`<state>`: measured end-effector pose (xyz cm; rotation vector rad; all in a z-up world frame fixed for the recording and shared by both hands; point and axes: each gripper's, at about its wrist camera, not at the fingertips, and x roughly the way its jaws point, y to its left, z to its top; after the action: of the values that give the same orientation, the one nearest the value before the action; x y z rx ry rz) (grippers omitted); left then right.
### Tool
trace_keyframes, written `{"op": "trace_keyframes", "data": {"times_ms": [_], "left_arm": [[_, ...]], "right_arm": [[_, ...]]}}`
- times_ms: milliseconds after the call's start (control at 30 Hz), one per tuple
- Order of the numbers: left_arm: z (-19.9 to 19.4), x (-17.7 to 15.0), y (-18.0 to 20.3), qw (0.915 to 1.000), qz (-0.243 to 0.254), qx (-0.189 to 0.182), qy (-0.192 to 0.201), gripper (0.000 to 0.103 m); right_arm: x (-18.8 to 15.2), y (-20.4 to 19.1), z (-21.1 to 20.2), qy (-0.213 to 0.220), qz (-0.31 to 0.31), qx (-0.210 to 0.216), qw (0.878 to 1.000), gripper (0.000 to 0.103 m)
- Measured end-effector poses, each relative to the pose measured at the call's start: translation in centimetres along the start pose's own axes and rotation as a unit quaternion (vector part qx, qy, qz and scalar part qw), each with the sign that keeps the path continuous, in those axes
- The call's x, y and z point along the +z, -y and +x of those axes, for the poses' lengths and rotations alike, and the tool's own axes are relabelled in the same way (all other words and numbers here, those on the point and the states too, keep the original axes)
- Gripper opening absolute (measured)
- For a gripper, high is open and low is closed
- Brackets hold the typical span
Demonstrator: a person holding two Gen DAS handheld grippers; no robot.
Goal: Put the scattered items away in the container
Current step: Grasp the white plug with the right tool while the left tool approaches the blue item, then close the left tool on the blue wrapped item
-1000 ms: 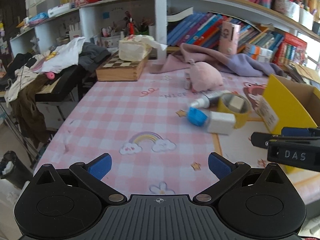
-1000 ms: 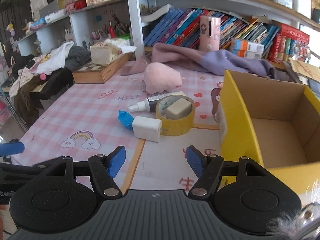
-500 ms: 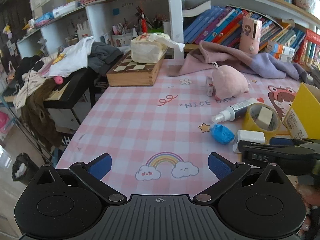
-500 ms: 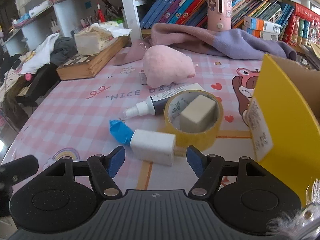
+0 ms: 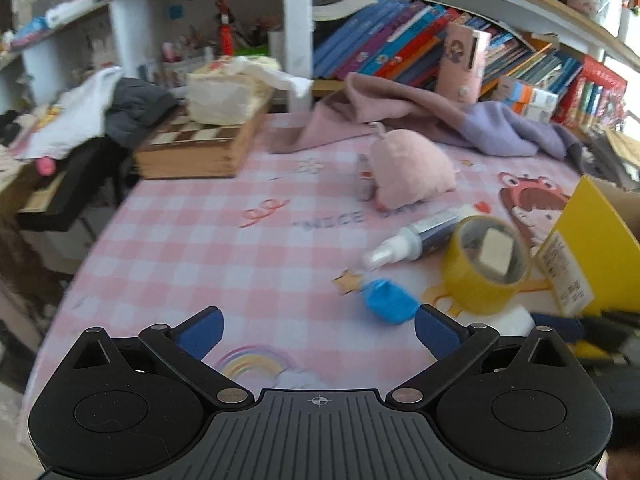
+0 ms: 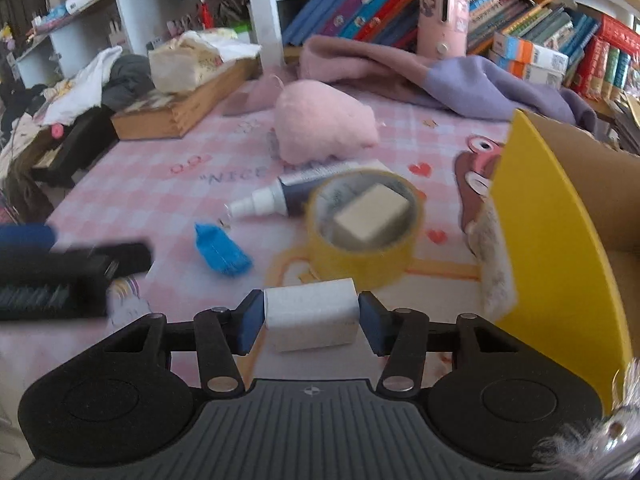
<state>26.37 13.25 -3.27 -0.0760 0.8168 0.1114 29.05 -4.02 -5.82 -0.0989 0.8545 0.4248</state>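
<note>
My right gripper [image 6: 311,320] is shut on a white charger block [image 6: 312,316] low over the table. Beyond it lie a yellow tape roll [image 6: 362,236] with a beige eraser [image 6: 370,216] inside, a spray bottle [image 6: 280,196], a blue wrapper [image 6: 220,250] and a pink plush [image 6: 320,124]. The yellow cardboard box [image 6: 556,240] stands at the right. My left gripper [image 5: 318,330] is open and empty, just short of the blue wrapper [image 5: 390,300]; the tape roll [image 5: 486,264], bottle [image 5: 416,236] and box [image 5: 588,252] show to its right.
A wooden chess box [image 5: 196,152] with a tissue pack sits at the back left. A pink and purple cloth [image 5: 440,120] lies along the bookshelf. Clothes hang off the left table edge [image 5: 80,240].
My right gripper moved forward and closed on the white charger block. My left gripper moved right and forward toward the blue wrapper, staying open.
</note>
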Motion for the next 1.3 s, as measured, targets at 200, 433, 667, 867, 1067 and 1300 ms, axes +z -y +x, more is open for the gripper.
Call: {"op": "trace_keyframes", "data": {"times_ms": [200,433,667,867,1067,1300], "left_arm": [[2.9,0.9,2.0,0.9991,0.016,-0.037,-0.017,0.095],[5.4,0.9,4.1,0.9971,0.053,-0.033,-0.045,0.082],[6.6,1.0,4.7,0.9966,0.064,-0.022,-0.047,0.063],[6.7,0.8,4.0,0.9965,0.054,-0.032,-0.054,0.039],[4.2,1.3,3.2,0.9978,0.03,-0.051,-0.031,0.039],[1.1,1.0,1.5,0.9982,-0.001,-0.06,-0.01,0.039]], "right_arm": [[-0.6,0.4,-0.4,-0.007,-0.033,-0.016,0.999,0.049],[-1.1,0.4,-0.4,-0.009,-0.055,-0.014,0.998,0.051],[-1.0,0.7,0.4,-0.019,-0.049,-0.011,0.999,0.075],[-1.0,1.2,1.0,-0.023,-0.038,-0.011,0.999,0.064],[-0.9,1.1,0.5,-0.014,-0.042,-0.005,0.999,0.064],[-0.6,0.1,-0.7,0.004,-0.052,0.0,0.999,0.064]]}}
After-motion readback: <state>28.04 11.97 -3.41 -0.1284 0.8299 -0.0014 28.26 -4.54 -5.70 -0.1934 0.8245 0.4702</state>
